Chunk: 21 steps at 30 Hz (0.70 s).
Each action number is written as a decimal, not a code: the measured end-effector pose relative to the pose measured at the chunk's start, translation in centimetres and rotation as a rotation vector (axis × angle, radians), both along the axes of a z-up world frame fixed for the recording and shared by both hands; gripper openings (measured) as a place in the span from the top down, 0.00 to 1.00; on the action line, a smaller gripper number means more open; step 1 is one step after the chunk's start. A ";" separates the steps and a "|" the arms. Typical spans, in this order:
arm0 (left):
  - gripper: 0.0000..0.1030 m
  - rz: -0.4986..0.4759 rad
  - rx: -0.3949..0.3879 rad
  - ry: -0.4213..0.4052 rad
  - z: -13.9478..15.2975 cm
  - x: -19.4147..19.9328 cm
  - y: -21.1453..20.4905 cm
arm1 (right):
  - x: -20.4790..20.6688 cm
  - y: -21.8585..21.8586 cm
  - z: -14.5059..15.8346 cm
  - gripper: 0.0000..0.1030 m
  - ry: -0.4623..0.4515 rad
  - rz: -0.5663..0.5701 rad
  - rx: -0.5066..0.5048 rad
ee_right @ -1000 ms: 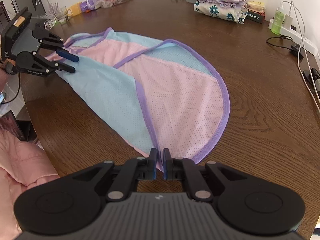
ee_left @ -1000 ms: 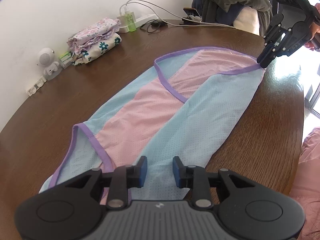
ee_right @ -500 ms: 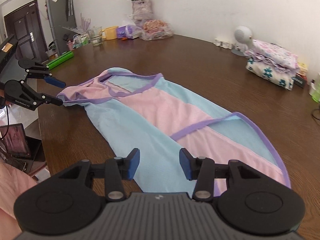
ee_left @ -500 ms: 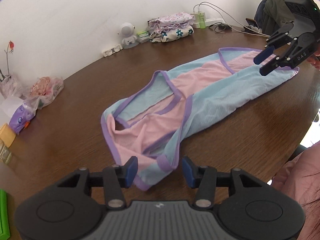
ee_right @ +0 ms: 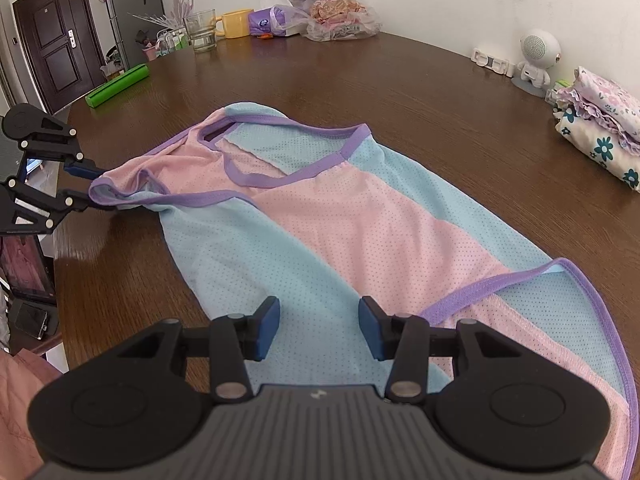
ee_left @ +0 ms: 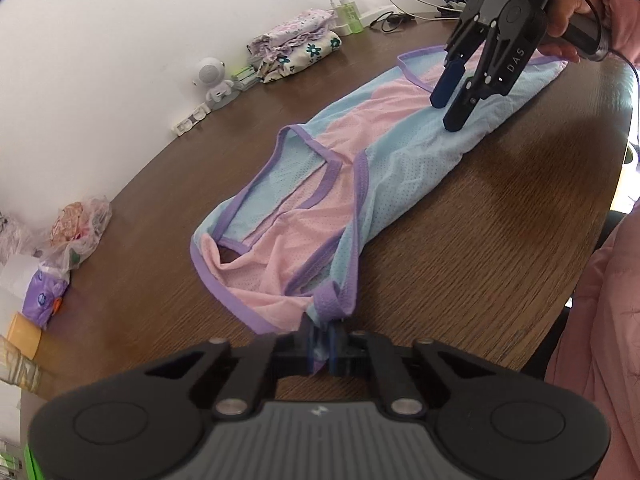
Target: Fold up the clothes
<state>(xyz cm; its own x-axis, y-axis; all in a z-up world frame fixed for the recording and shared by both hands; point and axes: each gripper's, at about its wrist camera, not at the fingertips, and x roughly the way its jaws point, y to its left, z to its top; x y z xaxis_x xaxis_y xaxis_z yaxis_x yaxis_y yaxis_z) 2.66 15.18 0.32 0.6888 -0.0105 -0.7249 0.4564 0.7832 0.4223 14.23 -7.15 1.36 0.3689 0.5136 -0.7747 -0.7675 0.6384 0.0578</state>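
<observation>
A pink and light-blue mesh sleeveless top [ee_left: 400, 168] with purple trim lies stretched out on the brown wooden table [ee_left: 500, 240]. My left gripper [ee_left: 322, 346] is shut on its near purple-trimmed shoulder corner, and the cloth bunches up at the pads. In the right wrist view the same gripper [ee_right: 98, 188] pinches that strap at the far left of the top [ee_right: 360, 216]. My right gripper [ee_right: 318, 328] stands open just over the light-blue panel near the hem end, nothing pressed between its pads. From the left wrist view it [ee_left: 447, 114] hovers over the far end, held by a hand.
A folded floral stack [ee_left: 296, 48] and a white robot-shaped speaker [ee_left: 214, 80] sit by the wall. Plastic bags [ee_left: 76, 232], a glass [ee_right: 202, 32] and a green box [ee_right: 118, 84] stand at the far end. The person's pink sleeve [ee_left: 600, 320] is at the table's edge.
My left gripper has closed on the purple-trimmed shoulder corner it was open in front of. My right gripper let go of the hem, opened and shifted over the light-blue panel.
</observation>
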 end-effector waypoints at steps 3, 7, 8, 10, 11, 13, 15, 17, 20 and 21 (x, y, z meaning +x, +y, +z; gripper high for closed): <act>0.98 -0.011 -0.025 0.048 0.9 0.7 0.7 | 0.0 0.0 0.0 0.57 -0.001 0.001 -0.006; 0.98 0.002 -0.053 0.105 2.9 3.2 2.7 | -0.3 0.2 -0.1 0.56 -0.018 0.017 -0.030; 0.98 0.014 -0.070 0.124 3.4 4.3 3.3 | -0.3 0.2 -0.1 0.55 -0.021 0.022 -0.036; 0.97 0.040 -0.103 0.161 4.3 6.5 4.6 | -0.3 0.2 -0.1 0.55 -0.021 0.028 -0.037; 0.97 0.061 -0.121 0.175 4.4 7.8 5.2 | -0.3 0.2 -0.1 0.55 -0.022 0.029 -0.035; 0.94 0.092 -0.131 0.202 4.0 10.0 5.9 | -0.4 0.1 -0.2 0.54 -0.025 0.031 -0.030; 0.84 0.124 -0.127 0.233 3.1 11.6 6.4 | -0.5 0.1 -0.2 0.51 -0.029 0.033 -0.025; 0.80 0.168 -0.124 0.233 2.5 12.1 6.9 | -0.7 0.1 -0.3 0.49 -0.036 0.037 -0.023; 0.74 0.226 -0.151 0.205 2.6 11.7 7.8 | -0.7 0.1 -0.3 0.47 -0.038 0.043 -0.017; 0.74 0.238 -0.179 0.180 3.2 11.2 8.1 | -0.7 0.0 -0.3 0.47 -0.039 0.045 -0.015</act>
